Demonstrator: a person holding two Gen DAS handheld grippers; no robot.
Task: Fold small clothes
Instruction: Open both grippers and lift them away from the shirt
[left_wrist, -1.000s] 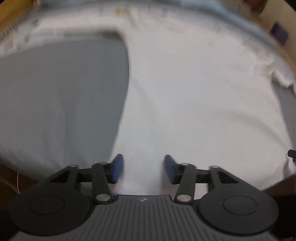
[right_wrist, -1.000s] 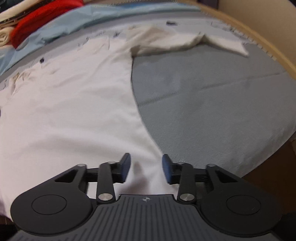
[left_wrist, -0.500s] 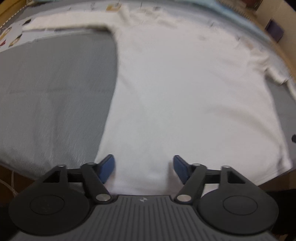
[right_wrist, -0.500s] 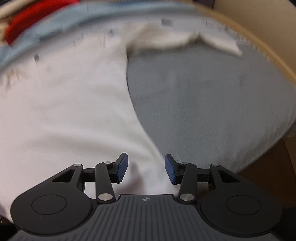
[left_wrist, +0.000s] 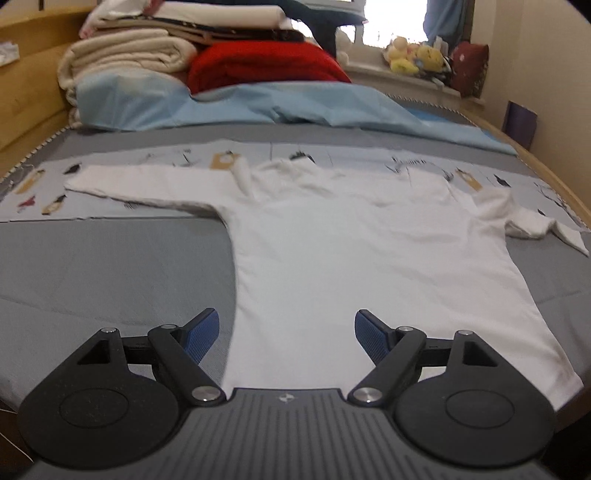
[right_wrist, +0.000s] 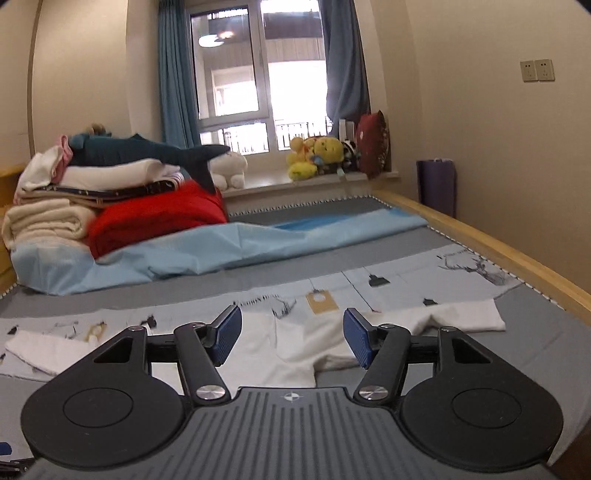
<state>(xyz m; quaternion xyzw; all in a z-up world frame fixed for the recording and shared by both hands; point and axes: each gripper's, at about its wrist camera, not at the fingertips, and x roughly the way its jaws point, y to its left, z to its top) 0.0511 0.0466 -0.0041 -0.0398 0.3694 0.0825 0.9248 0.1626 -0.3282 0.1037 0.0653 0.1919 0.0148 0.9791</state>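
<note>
Lying flat: white long-sleeved top (left_wrist: 343, 254), soft knit, on grey bed (left_wrist: 110, 266)
Left tool (left_wrist: 286, 332): spread apart, empty
Right tool (right_wrist: 291, 338): spread apart, empty, top at 12 o'clock

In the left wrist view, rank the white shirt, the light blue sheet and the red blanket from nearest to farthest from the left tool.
1. White shirt: spread flat directly ahead of the open left tool.
2. Light blue sheet: bunched beyond the shirt's collar.
3. Red blanket: farthest, behind the sheet, centre-left.
</note>
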